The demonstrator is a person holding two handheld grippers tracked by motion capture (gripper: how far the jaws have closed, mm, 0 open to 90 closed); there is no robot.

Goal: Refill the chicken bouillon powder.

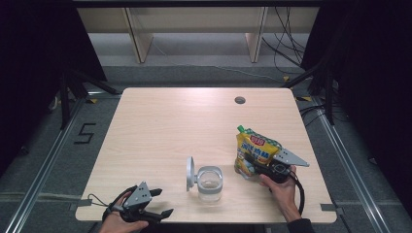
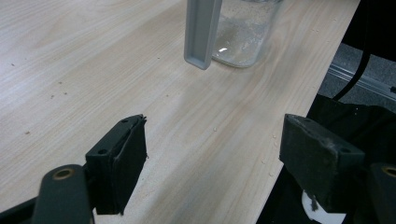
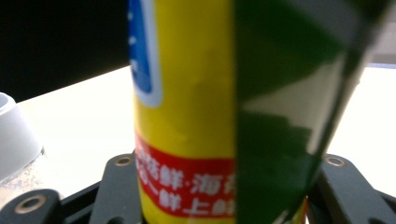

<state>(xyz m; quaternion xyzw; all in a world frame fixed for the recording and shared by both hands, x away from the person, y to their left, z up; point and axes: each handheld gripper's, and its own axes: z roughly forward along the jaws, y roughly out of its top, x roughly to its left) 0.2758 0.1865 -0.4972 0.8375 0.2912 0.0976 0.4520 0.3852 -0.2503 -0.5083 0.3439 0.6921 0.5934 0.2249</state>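
Observation:
A yellow and green snack pouch [image 1: 256,147] with red lettering stands upright at the table's right front. My right gripper [image 1: 249,164] comes at its lower part from the right and is shut on it. In the right gripper view the pouch [image 3: 187,107] sits between both black jaws, which press on its sides. A clear jar [image 1: 210,184] with its grey hinged lid [image 1: 190,173] swung up stands at the front middle. My left gripper [image 1: 162,202] rests at the front left edge, open and holding nothing. Its view looks across the wood toward the jar [image 2: 243,32] and lid [image 2: 201,32].
The light wooden table [image 1: 170,126] has a round cable hole [image 1: 239,100] at the back right. Small crumbs lie on the wood near the left gripper [image 2: 212,154]. Dark floor and cables lie beyond the table's edges.

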